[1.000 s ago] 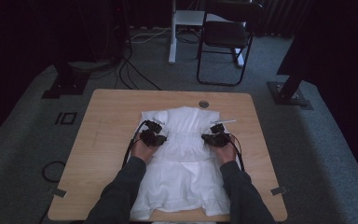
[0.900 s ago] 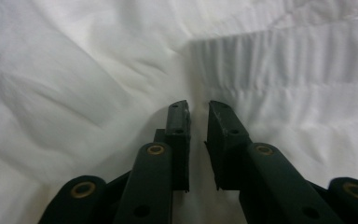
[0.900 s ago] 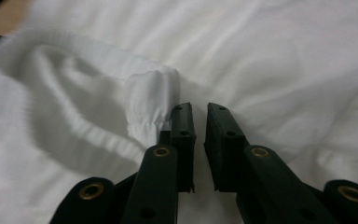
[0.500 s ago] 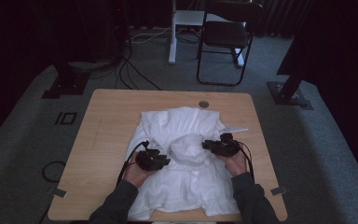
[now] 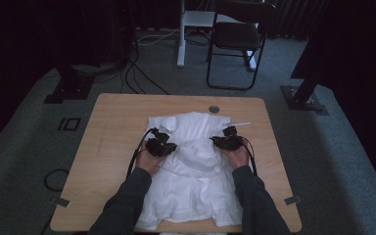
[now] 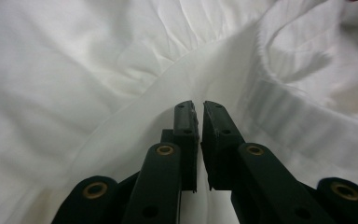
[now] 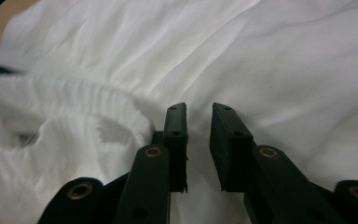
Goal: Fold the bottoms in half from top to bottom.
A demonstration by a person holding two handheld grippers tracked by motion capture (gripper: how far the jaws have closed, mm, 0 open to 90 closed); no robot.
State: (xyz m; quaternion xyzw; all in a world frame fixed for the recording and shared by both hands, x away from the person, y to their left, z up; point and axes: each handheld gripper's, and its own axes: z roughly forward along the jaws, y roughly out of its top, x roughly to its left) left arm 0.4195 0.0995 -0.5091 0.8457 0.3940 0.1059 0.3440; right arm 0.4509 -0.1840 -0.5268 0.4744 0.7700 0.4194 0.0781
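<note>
Room: dark, with grey carpet and a folding chair (image 5: 235,39) far behind the table.
Table (image 5: 107,147): brown wood, and it holds everything I work on.
White dress (image 5: 196,196): it lies spread out in the middle of the table, with its bottom edge near my side.
Ruffled band (image 5: 198,159): bunched up in a lump between my two tools.
Left gripper (image 5: 169,147): its jaws have just been closing and now pinch a thin fold of the cloth.
Right gripper (image 5: 218,142): its jaws have just been closing too, but there is a gap between them (cloth lies under it, not squeezed).
Worry one: if I pull now, I think only the left side will come along, and the dress may twist or slide.
Worry two: the left pinch looks tiny, so the smooth cloth could slip out.
Worry three: the right jaws may close on too many layers and make a messy lump.
</note>
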